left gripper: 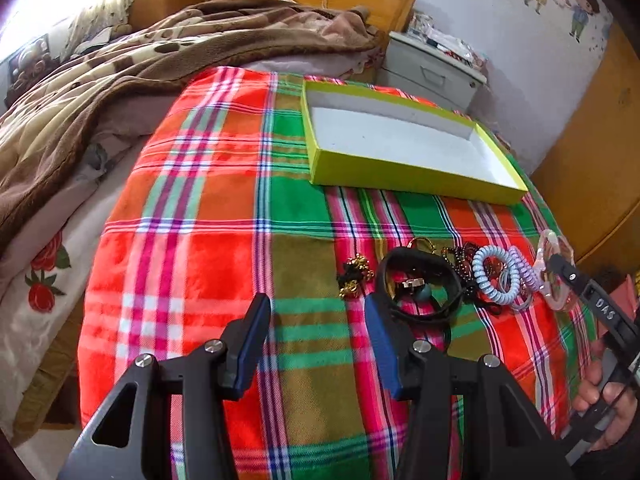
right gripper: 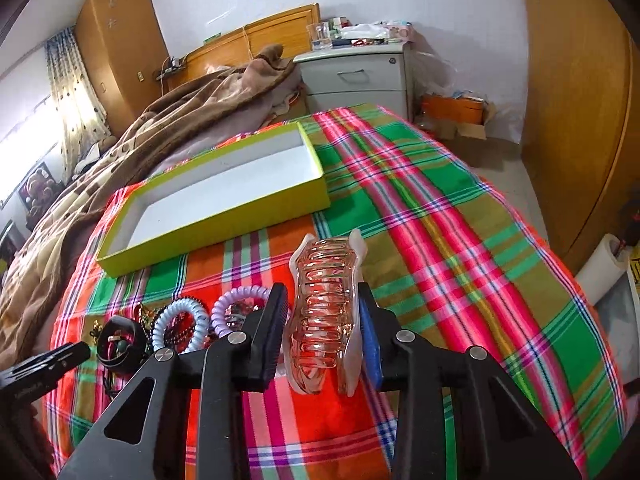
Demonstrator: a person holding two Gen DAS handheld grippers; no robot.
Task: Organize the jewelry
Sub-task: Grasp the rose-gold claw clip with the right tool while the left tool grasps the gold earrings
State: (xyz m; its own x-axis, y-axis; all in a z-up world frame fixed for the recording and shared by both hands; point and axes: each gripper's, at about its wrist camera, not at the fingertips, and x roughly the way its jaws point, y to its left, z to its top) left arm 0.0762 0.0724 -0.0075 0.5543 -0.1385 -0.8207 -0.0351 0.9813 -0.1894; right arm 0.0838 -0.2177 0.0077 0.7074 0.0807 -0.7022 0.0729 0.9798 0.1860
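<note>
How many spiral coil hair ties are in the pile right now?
2. A light blue coil tie lies left of a lilac coil tie, both beside the left finger of the right gripper. The pile may hide others.

We read only one marking: the white letters "DAS" on the black body of the right gripper [left gripper: 560, 268], seen at the right edge of the left wrist view. Other print is too blurred for us.

pink hair claw [right gripper: 326, 316] near jewelry pile [left gripper: 460, 276]; green box [left gripper: 400, 168] open.
</note>
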